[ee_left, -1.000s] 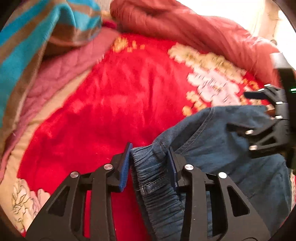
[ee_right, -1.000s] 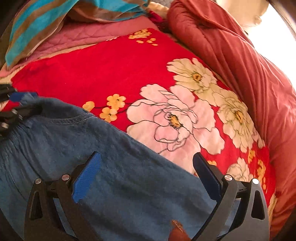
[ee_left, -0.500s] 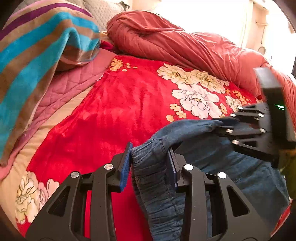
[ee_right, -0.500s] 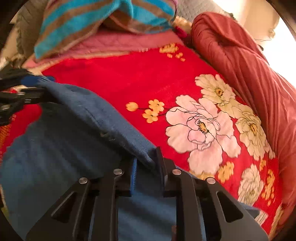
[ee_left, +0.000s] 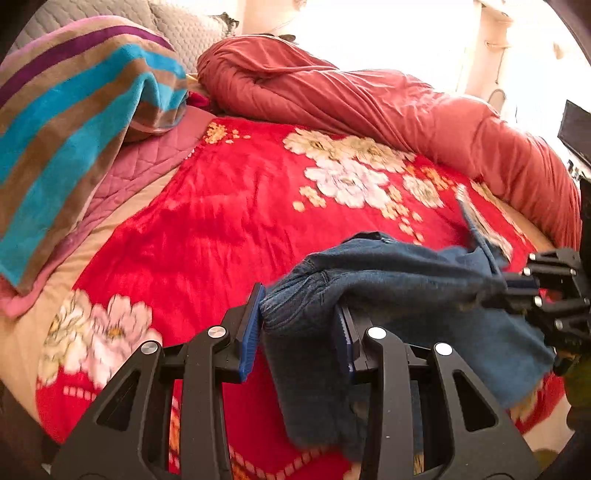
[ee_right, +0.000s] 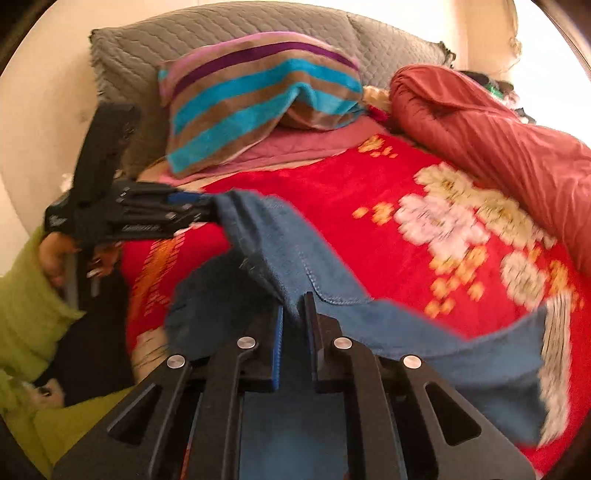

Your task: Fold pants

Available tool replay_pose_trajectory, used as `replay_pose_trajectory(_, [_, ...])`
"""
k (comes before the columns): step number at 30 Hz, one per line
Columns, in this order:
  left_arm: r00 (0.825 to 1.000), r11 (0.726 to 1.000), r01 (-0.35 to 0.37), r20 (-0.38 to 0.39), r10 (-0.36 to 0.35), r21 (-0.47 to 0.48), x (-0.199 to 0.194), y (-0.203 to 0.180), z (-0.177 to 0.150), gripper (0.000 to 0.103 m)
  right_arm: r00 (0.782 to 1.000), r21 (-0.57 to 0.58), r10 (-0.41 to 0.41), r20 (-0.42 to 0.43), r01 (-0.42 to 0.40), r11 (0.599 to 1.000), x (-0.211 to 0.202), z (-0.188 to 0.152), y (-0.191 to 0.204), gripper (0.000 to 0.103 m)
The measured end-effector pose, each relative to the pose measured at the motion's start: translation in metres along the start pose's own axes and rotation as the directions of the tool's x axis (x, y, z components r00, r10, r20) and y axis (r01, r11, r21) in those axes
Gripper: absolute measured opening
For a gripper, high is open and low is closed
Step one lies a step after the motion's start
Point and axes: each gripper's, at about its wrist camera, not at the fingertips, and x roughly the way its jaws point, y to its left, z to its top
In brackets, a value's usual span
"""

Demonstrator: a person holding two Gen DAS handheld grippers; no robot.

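The blue denim pants (ee_left: 388,273) hang in the air above the red flowered blanket (ee_left: 221,206), stretched between both grippers. My left gripper (ee_left: 299,314) is shut on the gathered elastic waistband at one end. My right gripper (ee_right: 293,314) is shut on the pants' stitched edge (ee_right: 314,280) at the other end. In the left wrist view the right gripper (ee_left: 517,288) shows at the right edge, holding the cloth. In the right wrist view the left gripper (ee_right: 199,206) shows at the left, holding the cloth. The lower part of the pants droops out of sight.
A rolled red-orange quilt (ee_left: 388,103) lies along the far and right side of the bed. A striped teal and brown blanket (ee_right: 258,92) sits on pink quilted cloth (ee_left: 140,166) and grey pillows (ee_right: 221,33) at the head. The person's green sleeve (ee_right: 26,306) is at left.
My right gripper went from open over the flat pants to shut on their edge. Both grippers have lifted the pants up off the blanket and drawn them taut.
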Motion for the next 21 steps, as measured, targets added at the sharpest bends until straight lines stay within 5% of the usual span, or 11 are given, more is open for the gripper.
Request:
replay_pose_trajectory(13, [0.986, 0.999, -0.012, -0.166, 0.020, 0.051, -0.005, -0.017, -0.056, 0.031, 0.992, -0.029, 0.048, -0.113, -0.052, 0.998, -0.004, -0.068, 0.063, 0.010])
replay_pose_trajectory(21, [0.991, 0.998, -0.042, -0.125, 0.046, 0.037, -0.045, -0.024, -0.068, 0.033, 0.988, 0.011, 0.052, -0.144, -0.051, 0.999, 0.004, -0.083, 0.067, 0.011])
